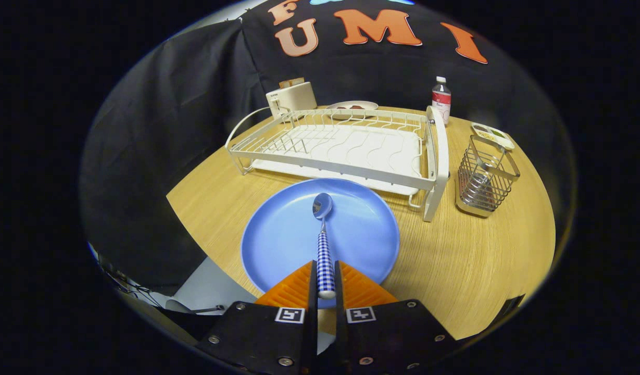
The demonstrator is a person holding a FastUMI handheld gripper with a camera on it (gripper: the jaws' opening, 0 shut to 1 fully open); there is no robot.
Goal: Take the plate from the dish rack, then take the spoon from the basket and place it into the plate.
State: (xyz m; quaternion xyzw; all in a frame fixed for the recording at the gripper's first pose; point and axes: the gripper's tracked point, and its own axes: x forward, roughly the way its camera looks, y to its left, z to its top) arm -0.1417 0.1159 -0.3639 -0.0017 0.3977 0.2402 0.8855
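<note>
A black cloth wall closes the booth behind a round wooden table [471, 271], its pale grain bare across the near right. The largest thing on it is the white dish rack [340, 148], standing empty at the far middle. Just near of the rack lies the blue plate [283, 234], flat on the wood, already out of the rack. Right of the rack stands the wire basket [487, 177], with nothing long showing inside it. Far behind the rack sit a cream toaster [292, 97], a small dish of food [352, 106] and a bottle [441, 99]; a little tray [492, 135] lies beyond the basket.

The spoon [323, 234] reaches out over the plate — bowl toward the rack, checked handle pinched at its near end between the two fingers of the gripper [326, 278], which are pressed close on it.

The risk now is in the release. The grip is at the very tail of the handle, so the spoon could pivot or slip sideways. If the fingers part while it is high, the bowl may bounce and skid off the low rim — or nudge the plate toward the near table edge.
</note>
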